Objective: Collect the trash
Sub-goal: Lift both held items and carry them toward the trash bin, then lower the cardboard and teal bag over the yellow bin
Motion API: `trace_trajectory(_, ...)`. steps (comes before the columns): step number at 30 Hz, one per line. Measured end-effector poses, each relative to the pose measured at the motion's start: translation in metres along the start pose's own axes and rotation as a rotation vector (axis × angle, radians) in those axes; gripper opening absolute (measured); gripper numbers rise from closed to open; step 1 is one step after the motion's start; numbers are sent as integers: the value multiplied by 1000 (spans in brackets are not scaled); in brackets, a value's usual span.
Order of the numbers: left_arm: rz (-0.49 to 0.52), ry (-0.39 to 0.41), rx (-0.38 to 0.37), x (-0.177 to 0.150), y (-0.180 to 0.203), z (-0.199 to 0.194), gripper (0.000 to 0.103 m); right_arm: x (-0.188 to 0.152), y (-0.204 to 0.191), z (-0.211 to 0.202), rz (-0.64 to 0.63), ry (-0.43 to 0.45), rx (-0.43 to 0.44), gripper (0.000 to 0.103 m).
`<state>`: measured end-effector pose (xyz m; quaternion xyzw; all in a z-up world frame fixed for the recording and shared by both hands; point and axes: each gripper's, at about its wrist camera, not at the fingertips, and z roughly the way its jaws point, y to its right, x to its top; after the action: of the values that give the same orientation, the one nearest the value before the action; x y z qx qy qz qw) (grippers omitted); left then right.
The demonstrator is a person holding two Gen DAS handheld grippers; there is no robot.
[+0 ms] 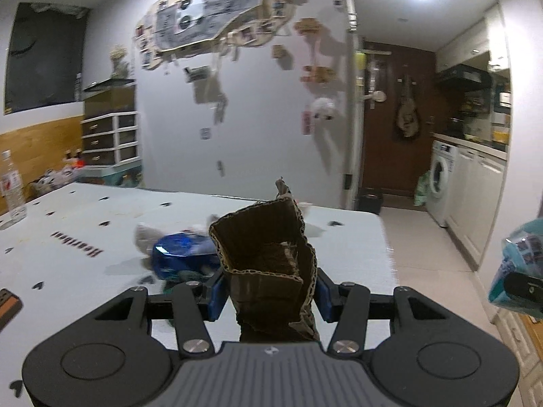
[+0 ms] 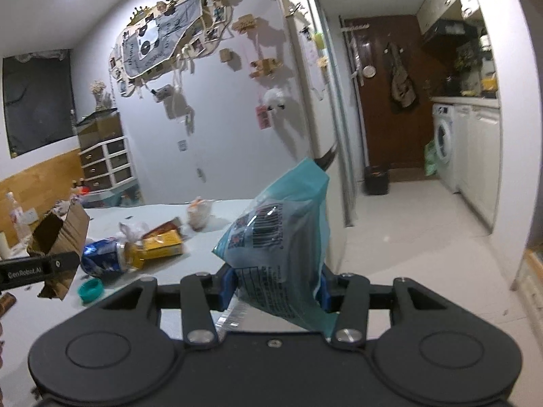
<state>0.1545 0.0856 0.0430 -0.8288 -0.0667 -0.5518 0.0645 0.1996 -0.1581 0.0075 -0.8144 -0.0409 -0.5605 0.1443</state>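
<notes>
Claws (image 1: pixel 269 293) (image 2: pixel 276 288) with one cardboard (image 1: pixel 268 254), one packet (image 2: pixel 281 247)

Home: washing machine (image 1: pixel 441 183) under kitchen counter, drawer unit (image 1: pixel 110 139), photo-covered wall (image 1: pixel 210 23), wooden front door (image 2: pixel 390 101).

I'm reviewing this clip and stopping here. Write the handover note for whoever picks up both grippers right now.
Left gripper: shut on a crumpled piece of brown corrugated cardboard, held above the white table.
Right gripper: shut on a light blue plastic packet with a barcode, also lifted clear.
Done: two pieces picked up; neither binned yet.
Possible bin: a small dark container on the floor by the brown door; I can't confirm it.
Left on the table: crushed blue can, yellow box, teal round lid, crumpled white wrapper.
</notes>
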Motion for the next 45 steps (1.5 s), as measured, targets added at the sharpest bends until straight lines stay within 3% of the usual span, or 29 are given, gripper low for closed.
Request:
trace_trajectory(9, 63, -6, -104, -19, 73, -16, 52, -13, 51, -36, 21, 22, -74, 48)
trace_trajectory(22, 178, -56, -230, -46, 177, -1, 52, -41, 129, -48, 73, -47, -164, 48)
trace_trajectory(35, 223, -177, -331, -70, 263, 70, 52, -73, 197, -8, 112, -193, -221, 48)
trace_trajectory(45, 227, -354, -345, -121, 281, 148, 52, -112, 230, 58, 143, -375, -253, 48)
